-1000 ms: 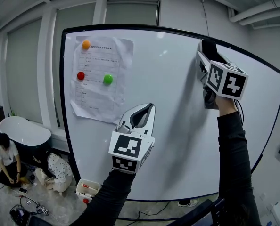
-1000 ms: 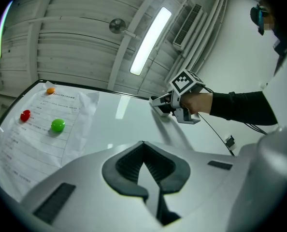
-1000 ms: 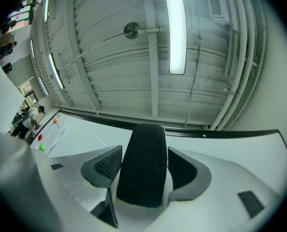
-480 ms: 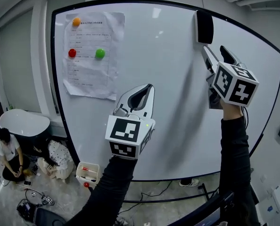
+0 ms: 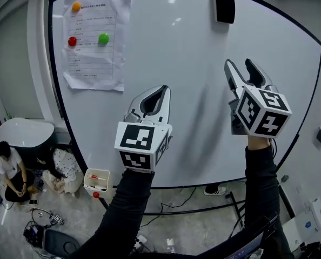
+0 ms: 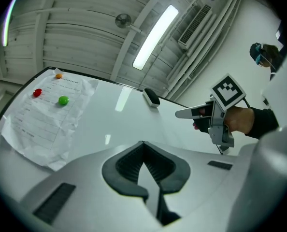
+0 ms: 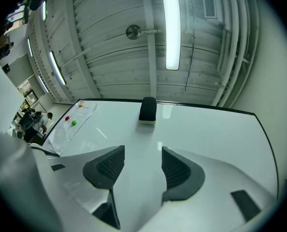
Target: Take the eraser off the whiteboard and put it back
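Note:
The black eraser (image 5: 224,5) sticks upright near the top of the whiteboard (image 5: 182,63); it also shows in the left gripper view (image 6: 151,97) and straight ahead in the right gripper view (image 7: 147,110). My right gripper (image 5: 239,65) is held well below the eraser and apart from it. Its jaws point up at the board, stand wide and are closing slightly, with nothing between them (image 7: 142,153). My left gripper (image 5: 161,89) hangs lower, in front of the middle of the board, shut and empty (image 6: 143,146).
A sheet of paper (image 5: 93,42) is pinned at the board's upper left by an orange (image 5: 76,6), a red (image 5: 72,41) and a green magnet (image 5: 103,38). On the floor at lower left are seated people (image 5: 9,171), a white tub (image 5: 20,134) and a small white box (image 5: 97,179).
The right gripper has dropped from the eraser to well below it, and the eraser has stayed on the board. The left gripper has sunk a little.

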A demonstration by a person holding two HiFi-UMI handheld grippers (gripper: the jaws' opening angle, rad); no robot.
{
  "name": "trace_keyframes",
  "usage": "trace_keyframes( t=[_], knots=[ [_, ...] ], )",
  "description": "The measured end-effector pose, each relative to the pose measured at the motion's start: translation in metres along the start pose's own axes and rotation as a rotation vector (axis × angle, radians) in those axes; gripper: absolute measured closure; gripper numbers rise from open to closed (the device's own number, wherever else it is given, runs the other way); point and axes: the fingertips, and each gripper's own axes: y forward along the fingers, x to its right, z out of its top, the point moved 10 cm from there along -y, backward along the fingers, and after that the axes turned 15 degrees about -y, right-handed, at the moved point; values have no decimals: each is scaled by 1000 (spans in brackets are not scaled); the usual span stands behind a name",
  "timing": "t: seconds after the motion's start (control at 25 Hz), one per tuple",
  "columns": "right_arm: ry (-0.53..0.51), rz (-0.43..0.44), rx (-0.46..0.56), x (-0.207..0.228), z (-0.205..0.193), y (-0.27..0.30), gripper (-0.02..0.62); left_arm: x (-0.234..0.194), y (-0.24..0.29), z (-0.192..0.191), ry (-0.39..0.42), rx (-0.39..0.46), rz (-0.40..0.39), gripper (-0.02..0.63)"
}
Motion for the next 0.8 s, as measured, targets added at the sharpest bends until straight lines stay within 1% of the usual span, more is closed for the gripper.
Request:
trace_keyframes(
  t=[0.08,0.12,0.36,0.56,0.72,0.8],
  knots=[
    [9,-10,-3,-4,-4,-8,400,1,-3,-1,-2,-4,5,600],
    [14,-10,-5,-5,-6,-12,417,2,-4,-2,-3,-6,7,600],
    [58,-5,-33,-18,-16,-35,451,2,-8,-3,-19,-5,16,600],
    [84,-18,-65,-25,-29,-49,517,6,-9,-1,-22,-1,13,600],
    [84,-31,-75,-27,-34,-57,572,8,-9,1,-21,-1,10,600],
    [89,-28,-74,-27,-36,-60,583,9,-9,2,-20,2,11,600]
  ],
)
